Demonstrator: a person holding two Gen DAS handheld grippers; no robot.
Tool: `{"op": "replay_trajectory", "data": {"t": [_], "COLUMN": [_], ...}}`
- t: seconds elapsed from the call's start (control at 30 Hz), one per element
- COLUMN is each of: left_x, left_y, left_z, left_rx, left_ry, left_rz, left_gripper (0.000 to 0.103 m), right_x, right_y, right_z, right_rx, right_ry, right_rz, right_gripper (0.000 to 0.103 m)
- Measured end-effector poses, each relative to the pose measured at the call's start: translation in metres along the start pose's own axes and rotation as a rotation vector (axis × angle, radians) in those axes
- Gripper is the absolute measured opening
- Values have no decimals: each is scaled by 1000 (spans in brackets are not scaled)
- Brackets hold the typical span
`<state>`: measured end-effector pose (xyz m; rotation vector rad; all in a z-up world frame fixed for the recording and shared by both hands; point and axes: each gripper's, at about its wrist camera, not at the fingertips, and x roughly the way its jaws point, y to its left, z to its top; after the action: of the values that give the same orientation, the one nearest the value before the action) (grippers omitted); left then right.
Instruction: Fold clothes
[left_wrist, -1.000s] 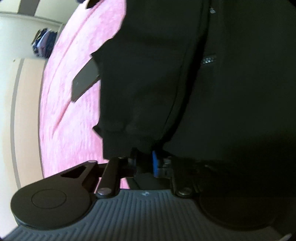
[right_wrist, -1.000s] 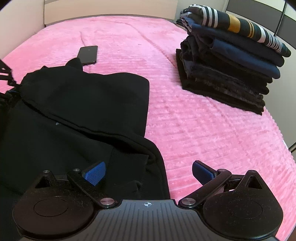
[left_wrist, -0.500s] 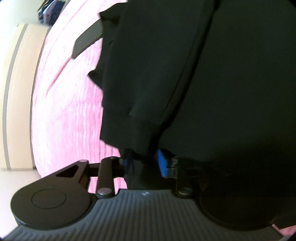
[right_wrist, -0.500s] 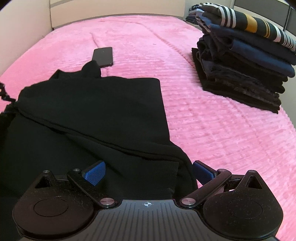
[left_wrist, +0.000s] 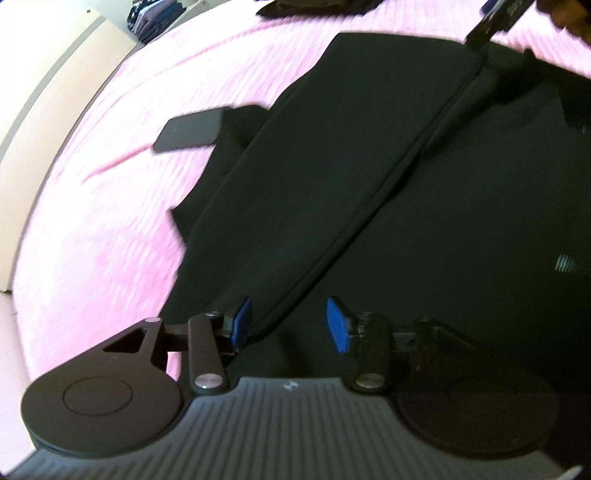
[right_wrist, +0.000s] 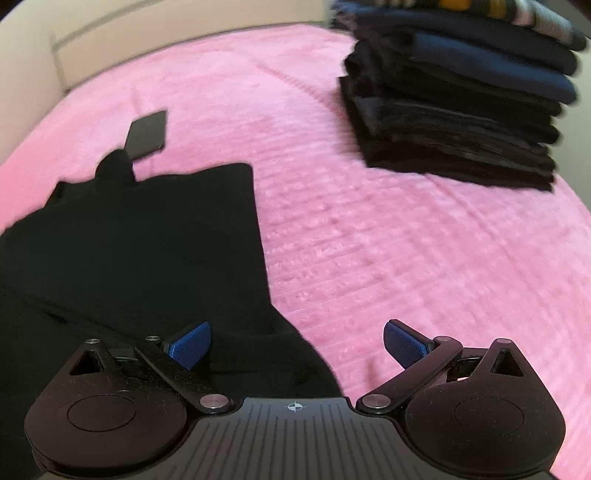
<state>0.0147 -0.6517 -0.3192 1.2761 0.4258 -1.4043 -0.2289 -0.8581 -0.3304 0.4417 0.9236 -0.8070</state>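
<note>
Pink fuzzy bedding (right_wrist: 388, 229) covered the whole bed. On it lay a black garment (left_wrist: 369, 192), spread flat, with a dark phone (left_wrist: 190, 133) touching its far edge. Both claws sat over the cloth with their blue pads apart, holding nothing: the left gripper (left_wrist: 290, 325) partly spread, the right gripper (right_wrist: 297, 343) wide. Only the right view showed the tall stack of folded clothes (right_wrist: 454, 96).

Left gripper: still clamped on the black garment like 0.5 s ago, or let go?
Let go. The left gripper is now open, its pads apart above the black garment lying flat on the pink blanket.
</note>
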Motion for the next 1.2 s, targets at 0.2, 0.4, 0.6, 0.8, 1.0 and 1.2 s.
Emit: {"op": "replay_trajectory", "data": {"t": [0.2,0.4,0.6,0.8,1.0,1.2], "left_x": [19,23,8,-4,-6,-12], "left_y": [-26,-38,-57,-90,-106,-102], "left_z": [24,23,19,11,2,2], "left_rx": [-2,-2,-87,-74,-48,-39], "left_ry": [6,38,50,63,86,99], "left_rz": [-72,-90,-85,-120,-124,-114], "left_gripper": [40,41,41,41,41,42], "right_x": [23,2,-50,-40,-44,-46], "right_y": [-26,-42,-11,-1,-1,-3], "right_z": [-5,-1,-17,-55,-74,-78], "right_rx": [-114,-9,110,247,272,231], "right_ry": [48,-1,-67,78,107,82], "right_rz": [-128,-131,140,141,133,119], "right_gripper": [102,102,85,32,25,40]}}
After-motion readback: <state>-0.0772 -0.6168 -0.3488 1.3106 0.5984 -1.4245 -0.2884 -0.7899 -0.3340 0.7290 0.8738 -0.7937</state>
